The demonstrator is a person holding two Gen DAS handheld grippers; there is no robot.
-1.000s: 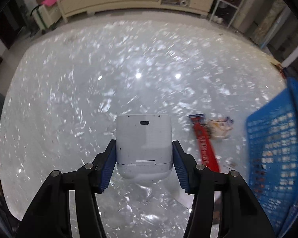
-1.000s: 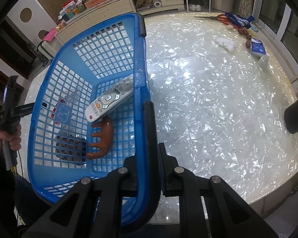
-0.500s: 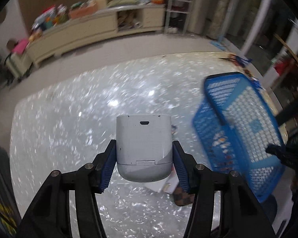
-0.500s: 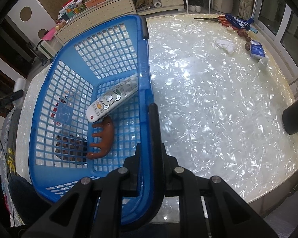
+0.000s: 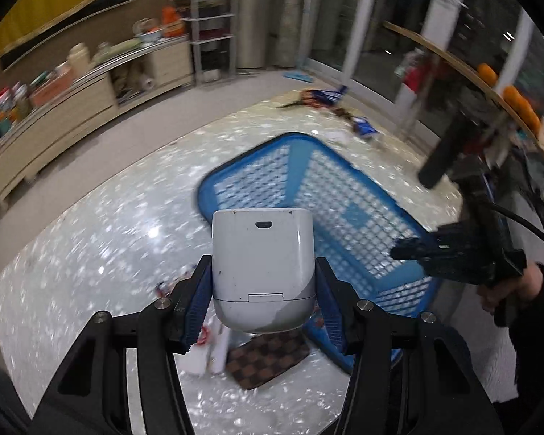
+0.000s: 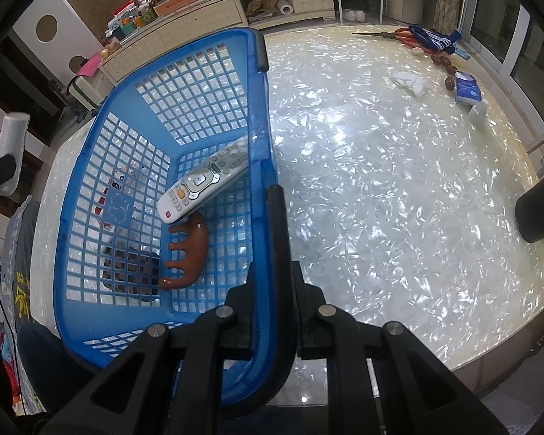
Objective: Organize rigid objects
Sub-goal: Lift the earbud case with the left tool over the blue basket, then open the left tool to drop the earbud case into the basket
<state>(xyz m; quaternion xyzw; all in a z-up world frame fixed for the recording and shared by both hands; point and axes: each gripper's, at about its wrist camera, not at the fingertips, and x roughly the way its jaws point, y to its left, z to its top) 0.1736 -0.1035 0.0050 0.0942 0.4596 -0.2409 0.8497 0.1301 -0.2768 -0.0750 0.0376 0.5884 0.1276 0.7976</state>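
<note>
**Inspector:** White plastic case (image 5: 263, 264) sits between the blue pads of the left tool (image 5: 264, 304), at centre frame in the left wrist view. The pads press both its sides, and it is held clear of the worktop (image 5: 90, 246).

**Clerk:** And the right tool?

**Inspector:** Right tool (image 6: 272, 290), lower centre of its own view, is closed on the near rim of the blue basket (image 6: 90, 188). In the left wrist view the same basket (image 5: 344, 195) lies right of centre, behind the case, with the right tool (image 5: 449, 250) at its right edge.

**Clerk:** Contents of the basket?

**Inspector:** A grey remote control (image 6: 205, 181) lies slantwise, its upper end against the basket's right wall. A brown wooden massager (image 6: 190, 250) lies just below it, touching its lower end. A checked brown item shows through the lattice at lower left; whether inside or beneath, I cannot tell.

**Clerk:** Loose items?

**Inspector:** A checked brown wallet (image 5: 268, 359) on the worktop below the case, beside white and red articles too blurred to name. Upper right of the right wrist view: scissors (image 6: 388, 34) and a blue tissue pack (image 6: 468, 88), well apart from the basket.
</note>
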